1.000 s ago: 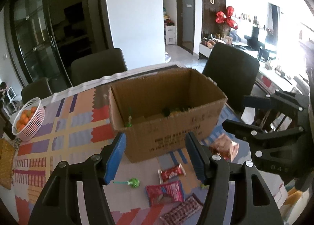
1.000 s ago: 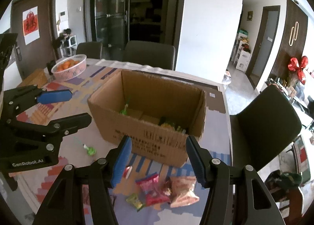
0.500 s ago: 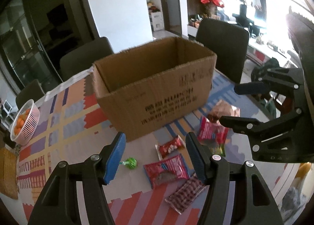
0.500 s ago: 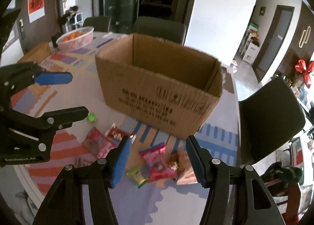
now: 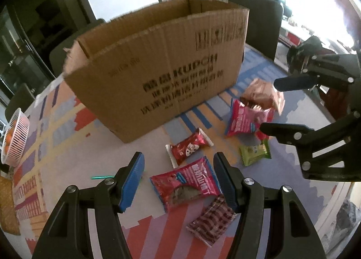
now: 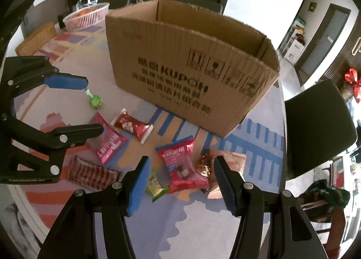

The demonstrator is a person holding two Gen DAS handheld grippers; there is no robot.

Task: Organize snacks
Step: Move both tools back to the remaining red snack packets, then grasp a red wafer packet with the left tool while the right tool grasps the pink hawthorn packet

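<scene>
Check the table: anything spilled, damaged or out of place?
Nothing damaged. Several snack packets, such as the red packet and green packet, lie loose on the tablecloth in front of the cardboard box, not yet packed.

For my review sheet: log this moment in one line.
left gripper: open, over red packet | right gripper: open, over snack pile | cardboard box: upright
</scene>
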